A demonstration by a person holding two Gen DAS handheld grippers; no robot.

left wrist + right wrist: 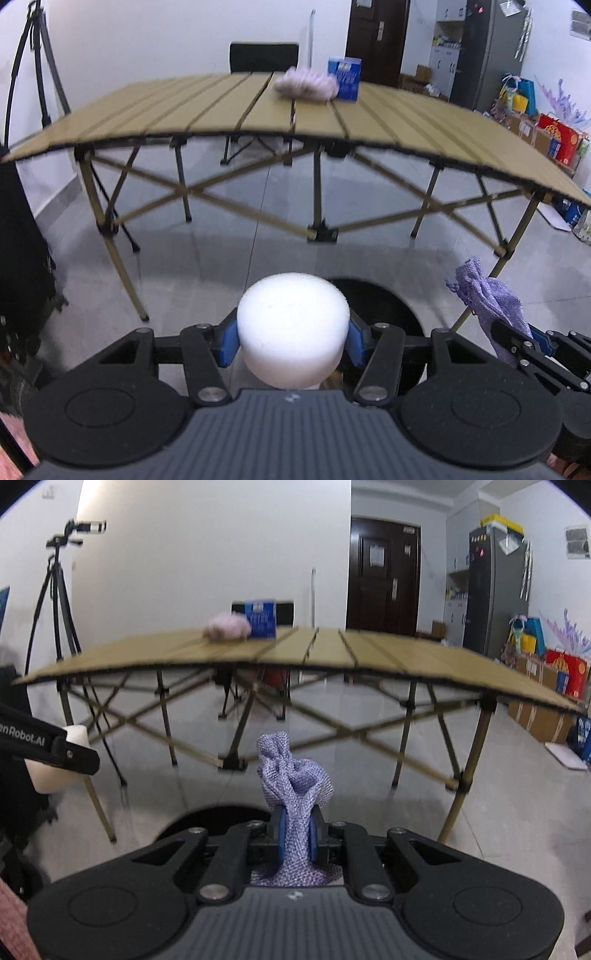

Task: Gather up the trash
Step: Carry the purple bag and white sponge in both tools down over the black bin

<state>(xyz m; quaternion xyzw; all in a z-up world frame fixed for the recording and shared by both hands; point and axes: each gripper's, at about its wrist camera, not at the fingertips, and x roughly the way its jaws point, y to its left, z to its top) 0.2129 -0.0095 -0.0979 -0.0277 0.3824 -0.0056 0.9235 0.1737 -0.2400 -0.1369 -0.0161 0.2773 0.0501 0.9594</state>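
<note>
White foam, a squat round block (293, 334), sits clamped between the blue pads of the left gripper (293, 338), its flat round face turned up and forward and its short axis running along the fingers toward the folding table (221, 110). Nearer than the table and low on the floor lies a round black shape (384, 310), while a pink fluffy bundle (306, 85) and a blue box (345, 78) rest on the table's far side. Beside the table's near edge the right gripper (297, 834) is pinched tight on a purple knitted cloth (291, 775), which stands upright out of the fingers.
</note>
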